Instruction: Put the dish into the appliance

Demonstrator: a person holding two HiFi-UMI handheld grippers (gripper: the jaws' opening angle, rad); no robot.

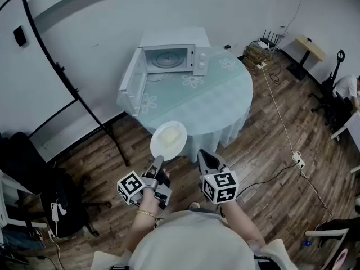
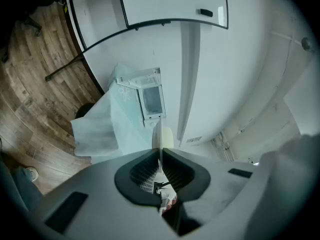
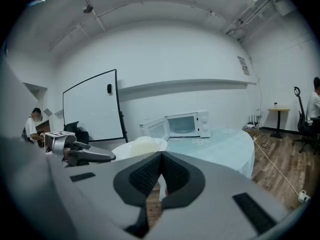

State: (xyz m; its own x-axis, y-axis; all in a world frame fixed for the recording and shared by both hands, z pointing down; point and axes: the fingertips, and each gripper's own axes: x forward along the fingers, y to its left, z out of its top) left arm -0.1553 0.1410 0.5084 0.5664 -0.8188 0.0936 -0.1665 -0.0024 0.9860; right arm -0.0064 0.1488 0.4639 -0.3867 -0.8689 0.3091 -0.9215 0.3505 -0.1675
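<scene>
The left gripper's (image 1: 158, 162) dark ribbed fingers (image 2: 142, 171) are closed on the near rim of a white round dish (image 1: 169, 140). In the left gripper view the dish shows edge-on as a thin pale line rising from between the fingers. From the head view the dish lies roughly flat in the air, face up, with a pale yellowish patch on its top. It extends forward from the gripper and shows at the near edge of a round surface (image 1: 216, 103) draped in a pale blue-green cloth with white flowers.

The right gripper (image 1: 203, 156) is just beside the left one, on the dish's right and apart from it. Its fingers (image 3: 145, 176) are pressed together at the tips with nothing between them.

A white microwave oven (image 1: 173, 57) stands at the far side of the surface, well apart from the dish. Its door (image 1: 130, 83) is swung wide open to the left, and the glass turntable shows inside.

A black-framed whiteboard (image 1: 25, 61) on a stand is at the left against the white wall. Dark wooden floor (image 1: 270, 156) surrounds the surface.
</scene>
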